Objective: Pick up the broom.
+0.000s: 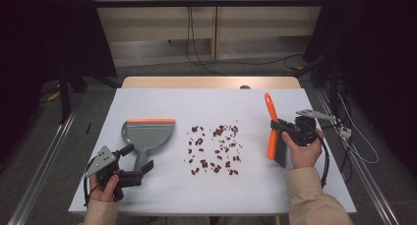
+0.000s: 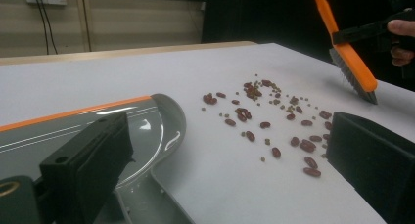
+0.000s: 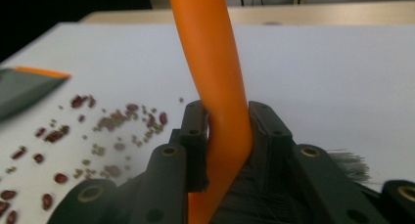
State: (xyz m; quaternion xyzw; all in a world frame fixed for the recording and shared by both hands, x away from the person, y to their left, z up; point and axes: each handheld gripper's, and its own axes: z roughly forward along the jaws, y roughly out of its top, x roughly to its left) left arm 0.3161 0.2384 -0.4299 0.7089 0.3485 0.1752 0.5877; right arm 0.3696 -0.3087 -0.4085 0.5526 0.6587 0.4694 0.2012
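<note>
On the white counter (image 1: 162,195), your right gripper (image 1: 281,128) has its fingers (image 3: 195,136) clenched on the orange brush (image 1: 272,131), lifted right of the scattered beans (image 1: 214,149). Your left gripper (image 1: 140,166) straddles the grey dustpan (image 1: 147,134) handle, fingers (image 2: 88,160) released, left of the beans.

Right tool (image 1: 281,126) clamped tight, left tool (image 1: 143,167) apparently open, low.

Dustpan (image 1: 147,134) left on the table (image 1: 211,185) — scattered beans (image 1: 214,149) between — brush (image 1: 275,134) right.
</note>
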